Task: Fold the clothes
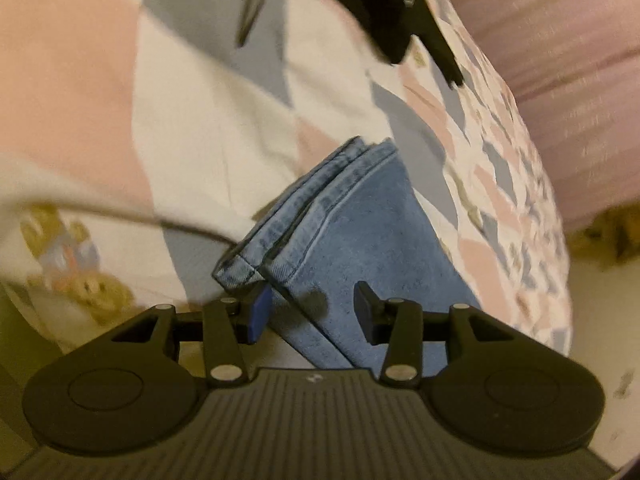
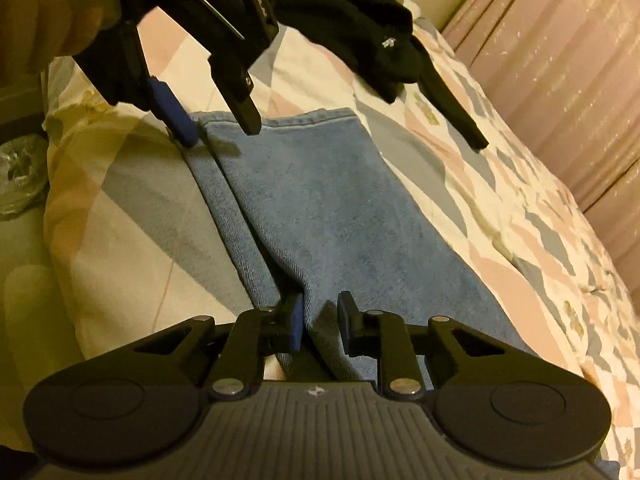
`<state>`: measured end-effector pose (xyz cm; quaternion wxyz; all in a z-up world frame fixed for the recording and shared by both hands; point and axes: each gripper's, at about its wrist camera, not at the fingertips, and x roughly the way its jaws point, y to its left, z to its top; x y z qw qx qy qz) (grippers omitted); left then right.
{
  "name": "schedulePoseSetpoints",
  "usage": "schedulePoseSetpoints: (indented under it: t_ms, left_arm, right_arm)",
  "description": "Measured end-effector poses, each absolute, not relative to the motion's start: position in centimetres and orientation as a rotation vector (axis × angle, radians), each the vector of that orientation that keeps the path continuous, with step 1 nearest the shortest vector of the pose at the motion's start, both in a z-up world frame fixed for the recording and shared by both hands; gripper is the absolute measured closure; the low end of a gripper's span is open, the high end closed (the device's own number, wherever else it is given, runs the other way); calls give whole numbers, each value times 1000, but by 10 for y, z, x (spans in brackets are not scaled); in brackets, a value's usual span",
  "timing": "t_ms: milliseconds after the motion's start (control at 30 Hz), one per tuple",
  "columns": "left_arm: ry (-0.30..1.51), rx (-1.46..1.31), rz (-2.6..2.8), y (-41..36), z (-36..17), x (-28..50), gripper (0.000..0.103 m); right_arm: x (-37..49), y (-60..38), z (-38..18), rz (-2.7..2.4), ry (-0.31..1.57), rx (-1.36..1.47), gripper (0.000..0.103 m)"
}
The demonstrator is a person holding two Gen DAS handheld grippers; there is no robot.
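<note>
Now, on the far left of the right wrist view, a crumpled clear plastic bag point(image 2: 18, 176) lies beside the bed; its contents cannot be told. Next, the folded blue denim jeans point(image 2: 320, 216) lie flat on the patchwork quilt point(image 2: 120, 240), long axis running from the near edge away to the hems. The left gripper point(image 2: 218, 130) stands with jaws apart over the far hem corner. The right gripper point(image 2: 320, 326), jaws apart too, straddles the near fold. Further right, a black garment point(image 2: 360, 12) lies apart.

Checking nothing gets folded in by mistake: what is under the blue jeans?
The jeans lie flat on a patchwork bedspread of pink, grey and cream, which shows all around them. Whatever sits directly beneath the denim is covered. The black garment lies apart, further back.
</note>
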<state>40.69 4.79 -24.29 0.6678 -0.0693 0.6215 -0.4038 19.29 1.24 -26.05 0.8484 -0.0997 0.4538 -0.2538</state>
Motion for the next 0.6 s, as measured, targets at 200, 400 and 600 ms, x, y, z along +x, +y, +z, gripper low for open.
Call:
schedulePoseSetpoints:
  t_ms: [200, 400, 600]
  left_arm:
    - [1382, -267, -892, 49, -245, 407, 64]
    - [1343, -236, -915, 47, -248, 405, 64]
    - [1246, -192, -954, 46, -240, 403, 99]
  right_arm:
    - [192, 11, -263, -536, 954, -207, 80]
    - [194, 11, -265, -539, 959, -217, 80]
    - [196, 12, -255, -559, 930, -227, 101]
